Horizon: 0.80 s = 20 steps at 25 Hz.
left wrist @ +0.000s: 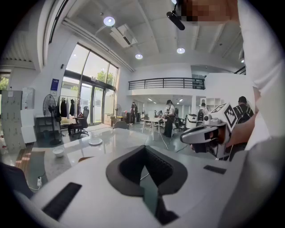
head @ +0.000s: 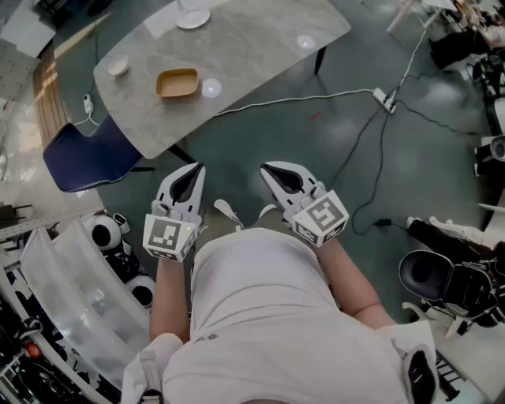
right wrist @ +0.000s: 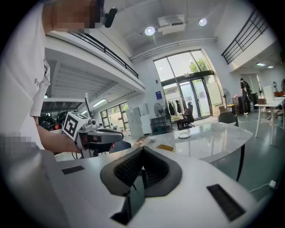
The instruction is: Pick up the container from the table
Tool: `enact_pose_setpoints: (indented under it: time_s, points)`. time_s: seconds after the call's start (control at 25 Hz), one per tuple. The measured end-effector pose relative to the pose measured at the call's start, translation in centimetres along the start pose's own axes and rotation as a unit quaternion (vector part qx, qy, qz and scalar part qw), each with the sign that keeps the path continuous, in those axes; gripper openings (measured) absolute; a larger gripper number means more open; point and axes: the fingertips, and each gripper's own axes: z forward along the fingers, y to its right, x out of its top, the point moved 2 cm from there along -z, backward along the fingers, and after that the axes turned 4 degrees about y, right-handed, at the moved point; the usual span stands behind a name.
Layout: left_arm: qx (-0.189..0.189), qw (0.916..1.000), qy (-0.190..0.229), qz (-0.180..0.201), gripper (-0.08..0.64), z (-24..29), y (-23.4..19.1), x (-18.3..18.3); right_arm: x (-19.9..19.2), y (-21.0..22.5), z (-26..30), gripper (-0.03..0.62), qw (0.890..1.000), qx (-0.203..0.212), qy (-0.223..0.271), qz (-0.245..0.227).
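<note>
The container (head: 177, 83) is a shallow tan tray on the grey marble table (head: 252, 55), well ahead of both grippers. It shows as a brown sliver (left wrist: 83, 158) in the left gripper view and as a yellow tray (right wrist: 165, 147) in the right gripper view. My left gripper (head: 192, 168) and right gripper (head: 268, 167) hover side by side over the floor, close to my body, both short of the table. Both are shut with nothing in them. Each gripper view looks over its own closed jaws, left gripper (left wrist: 144, 147) and right gripper (right wrist: 142, 149), toward the table.
A small bowl (head: 118, 65), a white plate (head: 193, 18) and two clear round pieces (head: 211, 87) also sit on the table. A blue chair (head: 87, 154) stands at its near left corner. A white cable and power strip (head: 384, 99) lie on the floor to the right.
</note>
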Motion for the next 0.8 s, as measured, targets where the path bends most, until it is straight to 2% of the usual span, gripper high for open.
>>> enact_pose_setpoints:
  time_s: [0.24,0.56,0.8]
  points:
    - [0.027,0.9996,0.006,-0.01,0.002,-3.5,-6.0,0.0,1.0,-2.8,6.1,0.008,1.0,0.02,-0.008,-0.006]
    - [0.081,0.995,0.007,-0.057,0.002,-8.0,-12.5,-0.8,3.0,-4.8,13.3,0.008,0.998,0.063,-0.026,-0.016]
    - [0.132,0.9891,-0.005,-0.065,0.002,-12.5,-17.0,-3.0,1.9,-7.9,19.0,0.008,0.991,0.108,-0.059,-0.053]
